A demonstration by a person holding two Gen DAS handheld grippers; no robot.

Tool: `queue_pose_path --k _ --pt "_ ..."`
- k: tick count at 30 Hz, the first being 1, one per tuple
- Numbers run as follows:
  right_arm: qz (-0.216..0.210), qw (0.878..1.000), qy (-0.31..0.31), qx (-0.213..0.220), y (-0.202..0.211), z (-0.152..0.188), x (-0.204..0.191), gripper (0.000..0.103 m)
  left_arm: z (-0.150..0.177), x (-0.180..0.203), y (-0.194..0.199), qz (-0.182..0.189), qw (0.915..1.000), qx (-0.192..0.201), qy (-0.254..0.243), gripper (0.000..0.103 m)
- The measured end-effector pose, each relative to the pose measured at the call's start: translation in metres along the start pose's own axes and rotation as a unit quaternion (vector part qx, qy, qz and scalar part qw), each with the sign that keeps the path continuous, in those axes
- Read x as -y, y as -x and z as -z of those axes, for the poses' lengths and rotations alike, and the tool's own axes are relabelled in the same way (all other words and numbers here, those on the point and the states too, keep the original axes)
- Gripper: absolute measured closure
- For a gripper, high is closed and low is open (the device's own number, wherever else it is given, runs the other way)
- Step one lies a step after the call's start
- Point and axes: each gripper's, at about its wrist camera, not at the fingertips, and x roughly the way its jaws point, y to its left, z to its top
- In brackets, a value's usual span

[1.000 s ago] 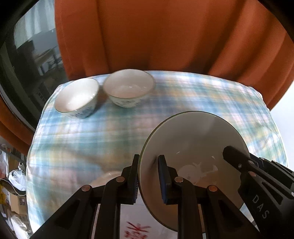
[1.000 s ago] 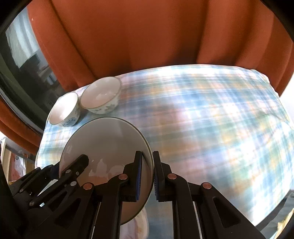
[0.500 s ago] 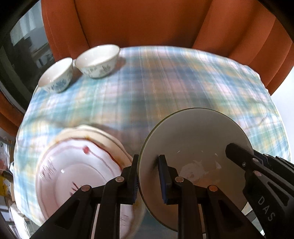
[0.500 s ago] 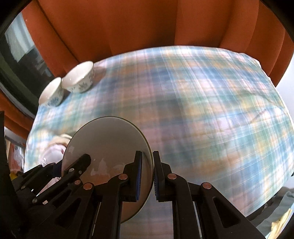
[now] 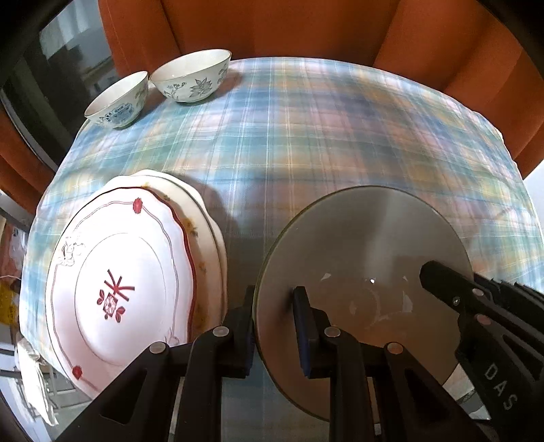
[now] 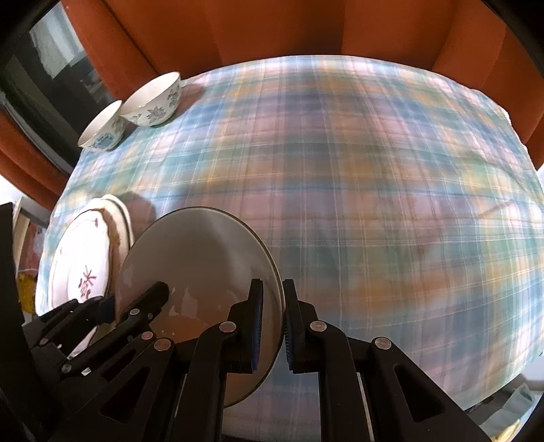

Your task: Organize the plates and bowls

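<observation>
Both grippers hold one plain grey-white plate (image 5: pixel 367 258) (image 6: pixel 200 258) above the table. My left gripper (image 5: pixel 275 326) is shut on the plate's left rim. On the opposite rim my right gripper (image 6: pixel 272 323) is shut too; it shows as a black finger (image 5: pixel 452 292) at the right in the left wrist view. Left of the held plate lies a stack of white plates (image 5: pixel 122 272) (image 6: pixel 85 265) with red patterns, close to the table's left edge. Two blue-flowered bowls (image 5: pixel 190 78) (image 5: pixel 119 102) (image 6: pixel 153 98) (image 6: pixel 102 129) stand side by side at the far left corner.
A blue and orange plaid cloth (image 5: pixel 340 136) (image 6: pixel 374 170) covers the table. Orange curtains (image 5: pixel 272 30) hang right behind it. A dark window (image 5: pixel 51 68) is at the far left. Crumpled white material (image 5: pixel 34 380) hangs by the near left edge.
Both grippers have carried the plate back toward the near side and lower. The stack of patterned plates has come fully into view at the left, and the bowls now look farther away.
</observation>
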Motion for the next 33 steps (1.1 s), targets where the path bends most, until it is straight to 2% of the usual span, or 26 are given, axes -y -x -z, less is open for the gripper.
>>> queue_pose_path --k 6,10,13,15,18,20,24,25,33 --pt "-0.006 1.0 0.004 -0.009 -0.004 0.001 0.008 0.089 0.0 0.009 -0.003 -0.013 0.9999 -0.001 -0.002 0.084" --pt "-0.01 1.0 0.004 -0.014 -0.006 0.0 0.011 0.089 -0.002 0.013 -0.004 -0.019 0.9998 0.0 -0.005 0.078" --pt "-0.018 1.0 0.0 -0.018 -0.009 -0.001 0.016 0.087 -0.003 0.015 0.0 -0.02 0.9997 0.007 -0.008 0.067" --pt "-0.028 0.999 -0.001 -0.021 -0.009 -0.002 0.017 0.08 -0.003 0.013 0.003 -0.02 0.9997 0.01 -0.008 0.058" --pt "-0.013 1.0 0.003 -0.01 -0.002 -0.003 0.015 0.068 -0.003 0.005 0.01 -0.029 0.9995 0.016 0.002 0.048" --pt "-0.007 1.0 -0.001 -0.002 0.002 -0.004 0.016 0.054 -0.003 -0.002 0.014 -0.03 0.9993 0.018 0.01 0.042" --pt "-0.006 1.0 -0.009 0.011 0.008 -0.007 0.016 0.039 -0.001 -0.016 0.019 -0.02 0.9994 0.017 0.022 0.028" --pt "-0.01 1.0 -0.01 0.014 0.009 -0.007 0.014 0.032 0.0 -0.018 0.021 -0.018 0.9994 0.019 0.02 0.027" --pt "0.006 0.999 0.007 0.034 0.016 -0.012 -0.036 0.018 -0.006 -0.045 0.032 0.011 0.9992 0.038 -0.005 0.019"
